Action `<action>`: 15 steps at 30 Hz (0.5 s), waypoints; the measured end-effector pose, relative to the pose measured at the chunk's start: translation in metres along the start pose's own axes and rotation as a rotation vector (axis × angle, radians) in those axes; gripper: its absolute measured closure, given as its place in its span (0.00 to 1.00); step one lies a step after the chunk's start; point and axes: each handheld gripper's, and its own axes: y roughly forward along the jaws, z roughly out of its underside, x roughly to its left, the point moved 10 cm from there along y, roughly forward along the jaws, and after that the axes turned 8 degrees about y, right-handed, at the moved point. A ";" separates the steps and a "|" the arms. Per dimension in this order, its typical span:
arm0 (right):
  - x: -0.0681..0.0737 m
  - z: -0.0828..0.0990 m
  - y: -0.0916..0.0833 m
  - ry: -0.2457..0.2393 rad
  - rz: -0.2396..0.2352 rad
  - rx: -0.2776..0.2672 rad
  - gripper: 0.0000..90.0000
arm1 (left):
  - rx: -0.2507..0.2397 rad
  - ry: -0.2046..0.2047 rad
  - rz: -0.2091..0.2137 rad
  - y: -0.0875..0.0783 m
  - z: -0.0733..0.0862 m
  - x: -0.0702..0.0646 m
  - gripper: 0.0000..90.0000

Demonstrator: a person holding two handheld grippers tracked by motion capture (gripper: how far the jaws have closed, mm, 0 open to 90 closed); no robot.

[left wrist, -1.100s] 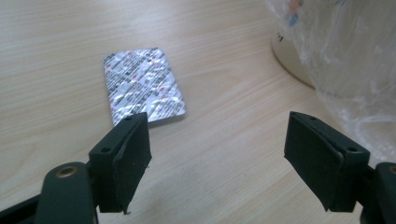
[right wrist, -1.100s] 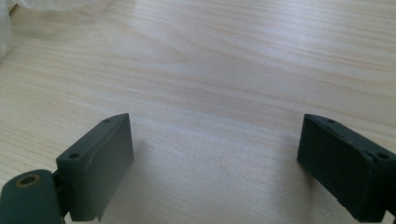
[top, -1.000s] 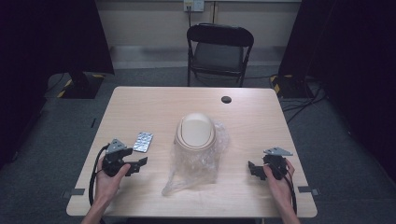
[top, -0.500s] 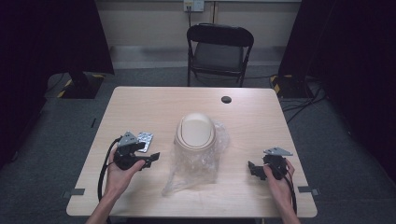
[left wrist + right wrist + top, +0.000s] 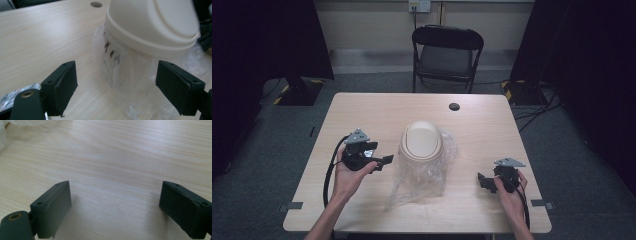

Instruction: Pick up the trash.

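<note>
A cream bin with a domed swing lid (image 5: 422, 140) stands mid-table inside a clear plastic bag (image 5: 419, 175) that spreads toward the front edge. My left gripper (image 5: 382, 161) hovers just left of the bin, held off the table and pointing at it. Its jaws have just been opening and stand open with nothing pressed between them. In the left gripper view the bin (image 5: 155, 22) and the bag (image 5: 130, 75) lie ahead of my left gripper (image 5: 117, 75), and a silver blister pack (image 5: 15, 93) lies at the bottom left. My right gripper (image 5: 484, 181) rests open at the front right; (image 5: 116, 195).
The wooden table (image 5: 362, 110) has a small black round spot (image 5: 454, 106) near its far edge. A black folding chair (image 5: 447, 50) stands behind the table. Dark floor and cables surround it.
My left gripper has lifted and moved right, from the table's front left toward the bin, and now covers the blister pack in the high view. The right gripper has stayed put.
</note>
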 end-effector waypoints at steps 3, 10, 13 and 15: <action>0.000 0.000 0.000 -0.001 -0.001 -0.001 0.11 | -0.018 0.012 0.009 0.004 -0.016 -0.004 0.19; 0.000 0.000 0.000 0.000 0.000 0.000 0.11 | -0.036 0.025 0.049 0.018 -0.040 -0.009 0.18; 0.000 0.000 0.000 0.000 0.000 0.000 0.11 | -0.033 0.036 0.049 0.024 -0.049 -0.011 0.18; 0.000 0.000 0.000 0.000 0.000 0.000 0.11 | -0.030 0.033 0.064 0.030 -0.052 -0.014 0.18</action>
